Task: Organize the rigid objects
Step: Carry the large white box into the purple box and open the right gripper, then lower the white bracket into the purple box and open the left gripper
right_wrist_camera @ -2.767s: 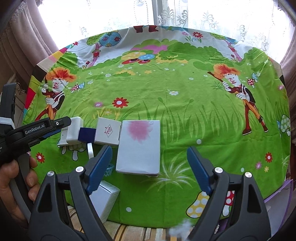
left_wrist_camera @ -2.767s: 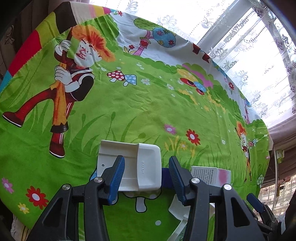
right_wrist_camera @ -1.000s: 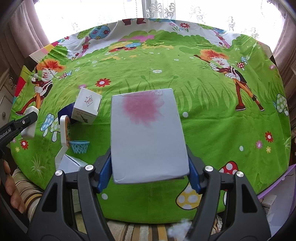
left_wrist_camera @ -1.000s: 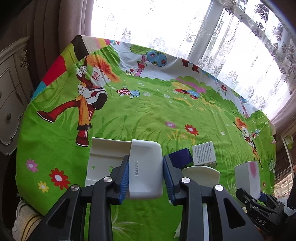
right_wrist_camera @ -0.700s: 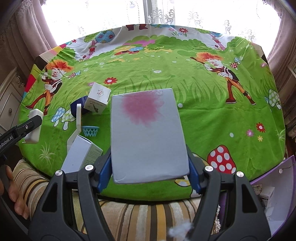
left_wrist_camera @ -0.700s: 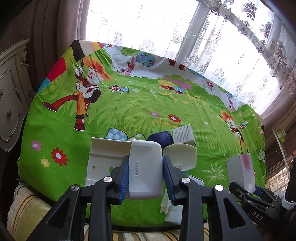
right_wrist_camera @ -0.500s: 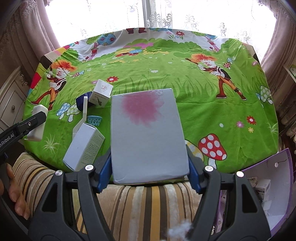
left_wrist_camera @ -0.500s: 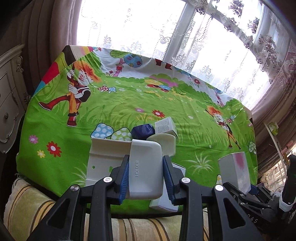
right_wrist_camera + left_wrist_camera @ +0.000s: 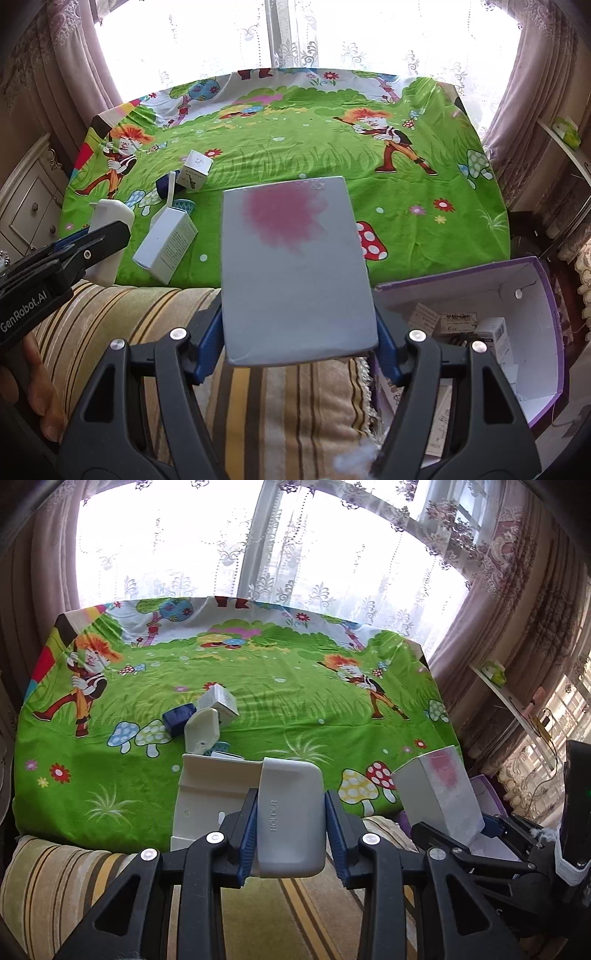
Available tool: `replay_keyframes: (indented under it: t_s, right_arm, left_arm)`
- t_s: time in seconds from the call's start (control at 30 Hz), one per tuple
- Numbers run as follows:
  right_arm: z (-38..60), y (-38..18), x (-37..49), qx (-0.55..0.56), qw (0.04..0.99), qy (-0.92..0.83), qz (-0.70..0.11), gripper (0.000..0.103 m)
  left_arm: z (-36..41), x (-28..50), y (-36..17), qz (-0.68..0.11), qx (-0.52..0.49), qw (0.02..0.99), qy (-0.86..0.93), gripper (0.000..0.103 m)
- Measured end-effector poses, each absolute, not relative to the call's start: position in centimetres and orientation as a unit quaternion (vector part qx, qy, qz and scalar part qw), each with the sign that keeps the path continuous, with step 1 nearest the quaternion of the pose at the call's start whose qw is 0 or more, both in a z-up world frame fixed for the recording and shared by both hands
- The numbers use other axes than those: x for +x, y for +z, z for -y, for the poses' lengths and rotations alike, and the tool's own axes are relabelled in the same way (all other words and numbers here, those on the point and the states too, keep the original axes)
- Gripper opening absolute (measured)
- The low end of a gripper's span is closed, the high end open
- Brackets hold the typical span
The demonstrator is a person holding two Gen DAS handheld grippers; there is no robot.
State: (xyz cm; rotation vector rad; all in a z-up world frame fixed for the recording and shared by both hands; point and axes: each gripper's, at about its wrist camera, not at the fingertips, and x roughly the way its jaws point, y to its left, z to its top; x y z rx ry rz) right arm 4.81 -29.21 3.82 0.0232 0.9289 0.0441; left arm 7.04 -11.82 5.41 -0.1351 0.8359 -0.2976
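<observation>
left hand-held gripper (image 9: 288,834): clamps white holder (image 9: 290,812) | right hand-held gripper (image 9: 299,349): clamps pink-stained box (image 9: 291,273) | risk: wide box slips (narrow edge grip) short of purple bin (image 9: 532,295)

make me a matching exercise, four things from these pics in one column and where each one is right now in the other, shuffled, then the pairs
Things
1. white holder
2. box with pink blotch
3. long white carton
4. purple bin

Places
A. lying on the green cloth near its front edge
B. clamped in the right gripper
C. below the cloth's right corner, boxes inside
D. clamped in the left gripper

Pairs: 1-D, 2-B, 3-A, 4-C
</observation>
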Motion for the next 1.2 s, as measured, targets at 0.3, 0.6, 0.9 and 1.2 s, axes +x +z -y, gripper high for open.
replay_keyframes:
  t_s: [0.3, 0.6, 0.9, 1.2]
  right_arm:
    - [37.6, 3.8, 0.3, 0.033, 0.889, -0.051, -0.453, 0.072]
    - [46.2, 3.7, -3.3, 0.078, 0.877, -0.138, -0.454, 0.072]
    - [50.3, 3.8, -5.1, 0.108, 0.873, -0.176, -0.441, 0.072]
    - [51.3, 3.8, -5.5, 0.125, 0.871, -0.178, -0.440, 0.077]
  left_arm:
    - [19.2, 4.4, 5.6, -0.424, -0.011, 0.873, -0.240, 0.035]
    - [26.8, 1.7, 5.2, -0.439, 0.042, 0.834, -0.333, 0.036]
    - [31.6, -0.4, 4.7, -0.444, 0.089, 0.801, -0.392, 0.036]
    - [32.0, -0.8, 5.3, -0.439, 0.082, 0.785, -0.429, 0.076]
